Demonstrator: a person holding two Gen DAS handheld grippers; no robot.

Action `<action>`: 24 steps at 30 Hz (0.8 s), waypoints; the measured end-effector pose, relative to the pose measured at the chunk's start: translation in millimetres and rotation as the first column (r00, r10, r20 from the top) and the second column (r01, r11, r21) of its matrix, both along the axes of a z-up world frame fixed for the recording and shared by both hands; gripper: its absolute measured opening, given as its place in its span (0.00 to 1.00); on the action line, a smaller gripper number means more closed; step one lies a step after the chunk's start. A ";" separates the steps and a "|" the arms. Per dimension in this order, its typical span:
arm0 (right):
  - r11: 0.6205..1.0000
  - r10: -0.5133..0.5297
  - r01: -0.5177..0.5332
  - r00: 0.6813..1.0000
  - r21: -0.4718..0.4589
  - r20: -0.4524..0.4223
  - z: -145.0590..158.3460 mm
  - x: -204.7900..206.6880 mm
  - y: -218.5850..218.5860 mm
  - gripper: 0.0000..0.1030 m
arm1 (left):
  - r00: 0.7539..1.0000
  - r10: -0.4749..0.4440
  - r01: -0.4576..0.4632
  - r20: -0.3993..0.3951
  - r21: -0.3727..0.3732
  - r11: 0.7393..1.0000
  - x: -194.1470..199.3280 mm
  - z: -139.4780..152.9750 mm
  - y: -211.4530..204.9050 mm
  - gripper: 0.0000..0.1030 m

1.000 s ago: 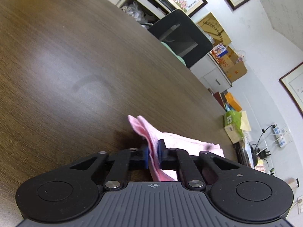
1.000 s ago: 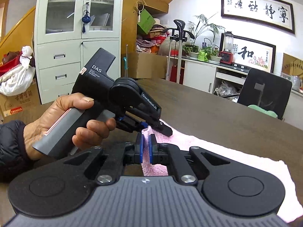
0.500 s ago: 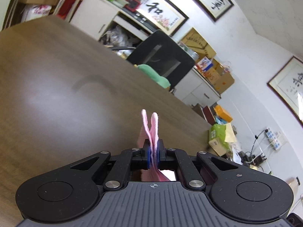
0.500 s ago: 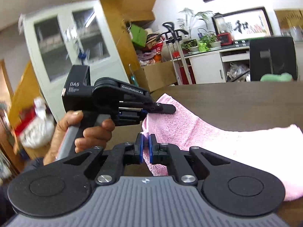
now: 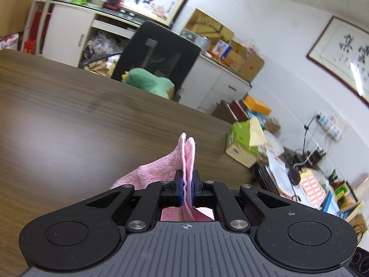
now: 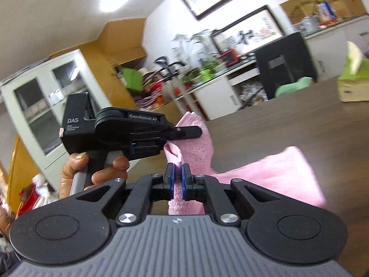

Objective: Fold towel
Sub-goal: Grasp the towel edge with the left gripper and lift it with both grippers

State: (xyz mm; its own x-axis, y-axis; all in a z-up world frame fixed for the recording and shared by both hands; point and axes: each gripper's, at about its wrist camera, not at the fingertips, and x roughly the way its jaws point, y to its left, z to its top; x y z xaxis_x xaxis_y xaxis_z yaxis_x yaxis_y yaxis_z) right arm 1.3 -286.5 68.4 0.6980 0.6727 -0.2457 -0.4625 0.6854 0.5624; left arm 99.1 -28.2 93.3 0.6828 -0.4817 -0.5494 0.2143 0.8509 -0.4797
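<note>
One pink towel [image 6: 272, 175] is hanging lifted above the brown bench [image 5: 76, 124], its near edge raised while the far part is trailing down toward the wood. Two corners are being pinched, one by each tool: the left hand-held gripper [image 5: 187, 185] is clamped on a doubled tip of cloth that is poking up between its blue pads [image 5: 180, 188], and the right hand-held gripper [image 6: 177, 180] is closed on the neighbouring corner, with pink fabric showing through the narrow gap between its pads. In the right wrist view the left tool is sitting just beside and slightly above the right one, gripped by a bare hand [image 6: 92, 173]. Holding both corners of one edge side by side is probably meant to keep that edge taut and level, so it can be carried across and laid onto the opposite edge for a fold. Beyond the towel, a green tissue box [image 5: 244, 140] is resting near the bench's far edge, and a black chair [image 5: 154, 53] with a green cushion [image 5: 150, 84] is standing behind it.
</note>
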 end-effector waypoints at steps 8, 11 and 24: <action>0.993 -0.114 0.112 0.986 -0.028 -0.119 -16.4 9.3 -23.1 0.06 | 0.998 -0.054 0.057 -0.034 0.096 0.994 14.7 -19.9 -51.5 0.07; 0.985 -0.167 0.158 0.974 -0.068 -0.150 -21.1 10.3 -24.5 0.06 | 0.996 -0.079 0.084 -0.046 0.114 0.990 18.1 -30.1 -66.8 0.07; 0.970 -0.231 0.241 0.950 0.020 -0.209 -38.3 8.2 -56.3 0.06 | 0.989 -0.126 0.121 0.081 0.065 0.990 2.0 -23.4 -83.2 0.07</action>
